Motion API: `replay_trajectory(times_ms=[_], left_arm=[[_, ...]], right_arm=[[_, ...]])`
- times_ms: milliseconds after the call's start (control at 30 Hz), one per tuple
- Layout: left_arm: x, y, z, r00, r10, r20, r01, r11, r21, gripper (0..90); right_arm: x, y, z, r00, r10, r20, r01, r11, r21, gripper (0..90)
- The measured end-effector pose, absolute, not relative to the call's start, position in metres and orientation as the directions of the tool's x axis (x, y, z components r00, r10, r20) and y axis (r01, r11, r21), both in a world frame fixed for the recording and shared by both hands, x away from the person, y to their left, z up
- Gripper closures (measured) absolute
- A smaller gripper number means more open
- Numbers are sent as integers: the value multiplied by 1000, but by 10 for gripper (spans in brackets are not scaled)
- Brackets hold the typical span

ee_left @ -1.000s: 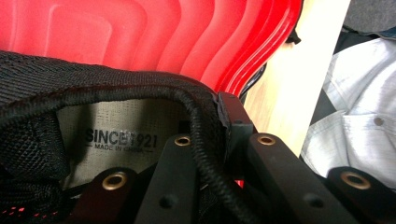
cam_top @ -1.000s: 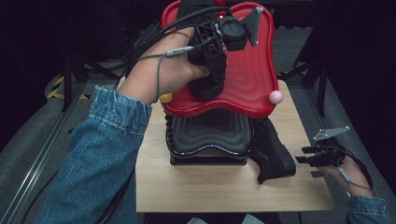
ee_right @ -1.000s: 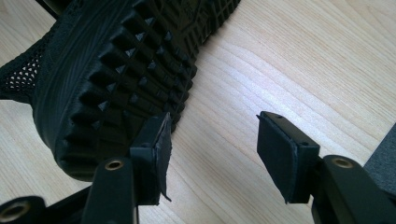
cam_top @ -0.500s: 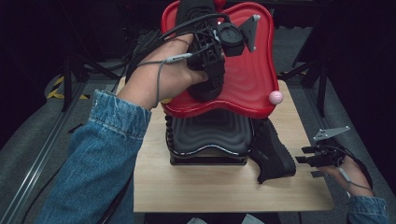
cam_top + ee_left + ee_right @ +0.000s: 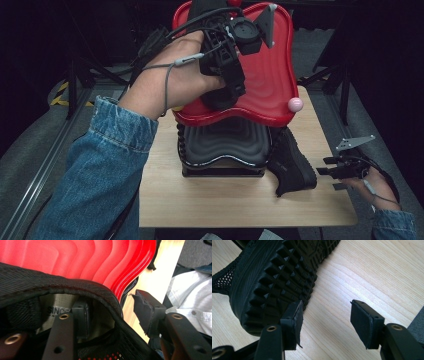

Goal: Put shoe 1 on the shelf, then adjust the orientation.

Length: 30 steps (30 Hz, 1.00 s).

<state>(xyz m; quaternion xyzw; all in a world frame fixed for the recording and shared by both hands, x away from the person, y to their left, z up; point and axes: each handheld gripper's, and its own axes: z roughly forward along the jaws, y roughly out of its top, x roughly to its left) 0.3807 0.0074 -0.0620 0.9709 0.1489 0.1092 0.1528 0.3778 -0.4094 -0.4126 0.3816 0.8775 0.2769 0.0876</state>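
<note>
Shoe [image 5: 75, 290] number one, a black mesh sneaker, sits on the red tray [image 5: 272, 75] at the far end of the table, and the left gripper [image 5: 107, 312] straddles its collar: one jaw is inside the opening against the grey lining, the other hangs free outside, over the tray's edge. The jaws have just been opening, and the padded rim lies between them with the pads no longer pressing on it, so this looks like a release after setting the shoe down. In the high view the left gripper [image 5: 227, 75] reaches over the tray from above, the hand wrapped round its body.

The red tray rests on top of a black tray [image 5: 225, 145] of the same wavy shape, which probably serves as a stack to keep the pair off the wooden table [image 5: 240, 205]. A small pink ball [image 5: 295, 104] sits at the red tray's near corner.

The second shoe [image 5: 292, 165] lies tipped on its side against the black tray, its studded sole [image 5: 277, 275] facing the right gripper [image 5: 325, 320]. That gripper waits just beside the heel, jaws wide and holding nothing, likely placed for the next pick.
</note>
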Motion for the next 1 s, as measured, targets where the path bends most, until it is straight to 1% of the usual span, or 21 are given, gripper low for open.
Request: replay_trajectory(times_ms=[300, 333, 367, 467, 500, 633, 667, 700, 733, 867, 1000], left_arm=[[369, 14, -43, 921, 339, 195, 253, -897, 363, 478], [369, 14, -43, 921, 339, 195, 253, -897, 363, 455], [368, 16, -40, 920, 339, 199, 249, -894, 373, 455], [361, 22, -30, 928, 332, 169, 236, -876, 421, 454], [360, 24, -28, 927, 331, 178, 231, -875, 425, 454], [354, 30, -21, 924, 319, 210, 211, -886, 413, 455], [351, 32, -20, 922, 330, 203, 223, -881, 418, 451], [349, 36, -17, 920, 321, 225, 208, -886, 414, 451], [346, 39, -15, 915, 330, 231, 213, -883, 419, 450], [341, 52, -12, 909, 341, 239, 222, -882, 416, 465], [337, 67, -13, 904, 370, 213, 253, -867, 430, 470]], right_arm=[[378, -408, -413, -695, 717, 57, 620, 556, 553, 433], [378, -408, -413, -695, 717, 57, 620, 556, 553, 433], [377, -408, -414, -697, 714, 58, 619, 559, 551, 432], [377, -409, -415, -696, 716, 58, 622, 560, 547, 432], [377, -408, -415, -698, 714, 57, 619, 562, 549, 432], [377, -407, -414, -697, 714, 58, 621, 561, 548, 432], [377, -407, -415, -697, 715, 61, 622, 560, 547, 431], [377, -407, -415, -699, 712, 60, 622, 564, 543, 432], [377, -407, -416, -700, 712, 58, 621, 567, 542, 432], [378, -408, -416, -698, 713, 59, 621, 563, 545, 431], [377, -408, -415, -696, 715, 59, 623, 562, 544, 432]])
